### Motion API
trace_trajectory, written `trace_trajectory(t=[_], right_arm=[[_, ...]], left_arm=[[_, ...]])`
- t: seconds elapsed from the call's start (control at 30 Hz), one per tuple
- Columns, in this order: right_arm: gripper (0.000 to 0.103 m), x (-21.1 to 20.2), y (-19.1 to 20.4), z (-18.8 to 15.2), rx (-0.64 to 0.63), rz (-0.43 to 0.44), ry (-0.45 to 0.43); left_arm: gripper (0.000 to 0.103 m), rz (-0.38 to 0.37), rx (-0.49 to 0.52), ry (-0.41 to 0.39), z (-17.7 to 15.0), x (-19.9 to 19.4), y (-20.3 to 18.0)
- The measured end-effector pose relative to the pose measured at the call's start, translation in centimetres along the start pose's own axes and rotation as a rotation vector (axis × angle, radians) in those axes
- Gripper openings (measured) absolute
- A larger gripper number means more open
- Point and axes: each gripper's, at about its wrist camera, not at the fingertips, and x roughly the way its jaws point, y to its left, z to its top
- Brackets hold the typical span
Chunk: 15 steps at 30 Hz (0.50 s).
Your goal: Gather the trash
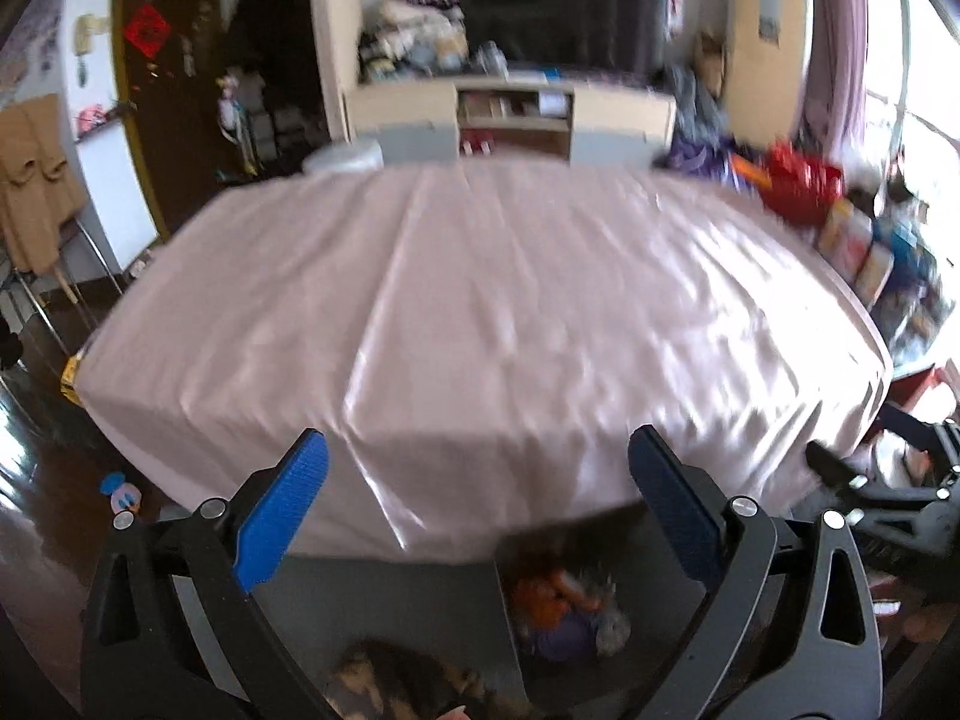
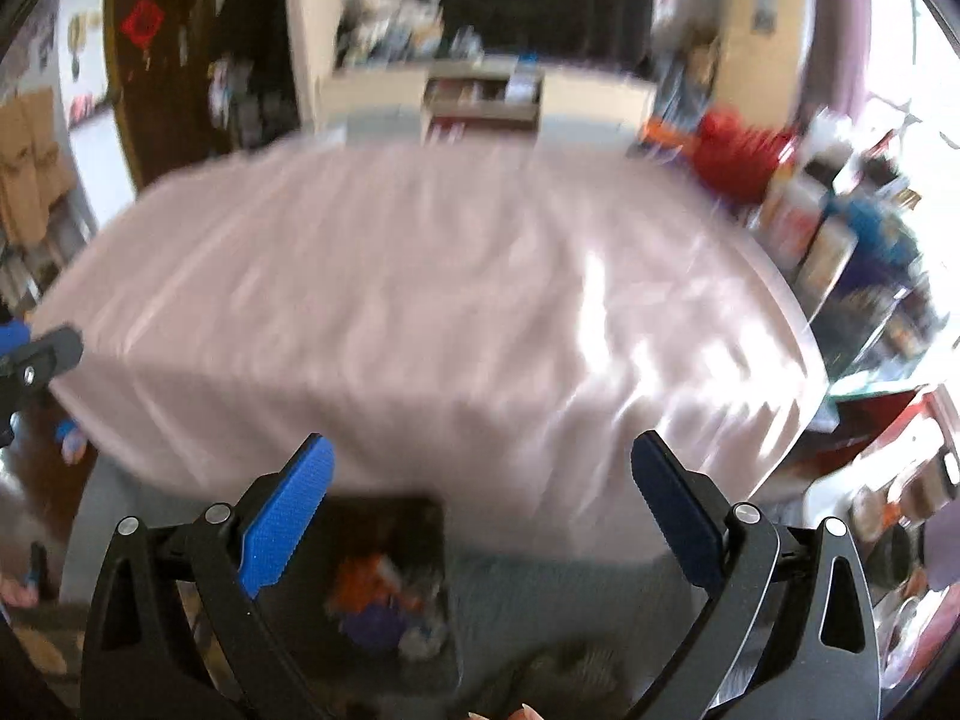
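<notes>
both grippers hung over the near edge of the pink-draped table (image 1: pixel 480 300) — left gripper (image 1: pixel 478 516) and right gripper (image 2: pixel 483 519) spread wide, nothing between the fingers. the blurred trash (image 2: pixel 384 606) lay in a dark bin (image 2: pixel 384 516) at six o'clock below the table.

I'm looking across a tabletop (image 1: pixel 480 300) covered by a glossy pale pink cloth (image 1: pixel 540 252), creased and hanging over the near edge. Boxes and packets (image 1: pixel 852 240) crowd its far right side beside something red (image 1: pixel 801 180); blur hides what they are. The cloth's middle is bare.
</notes>
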Motion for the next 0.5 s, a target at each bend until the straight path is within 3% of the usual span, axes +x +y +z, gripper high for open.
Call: trace_trajectory(t=[0.2, 0.37, 0.5], right_arm=[[0.1, -4.6, -2.0, 3.8, 0.058, -0.059, -0.203], [0.1, -5.9, -2.6, 5.5, 0.089, -0.087, -0.284], [0.1, -6.7, -2.8, 4.8, 0.1, -0.088, -0.355]], left_arm=[[0.095, 0.046, 0.006, -0.149, 2.5, -2.7, 1.1], [0.095, 0.109, 0.056, -0.228, 3.9, -3.8, 0.4], [0.095, 0.129, 0.081, -0.27, 3.5, -4.9, -0.5]])
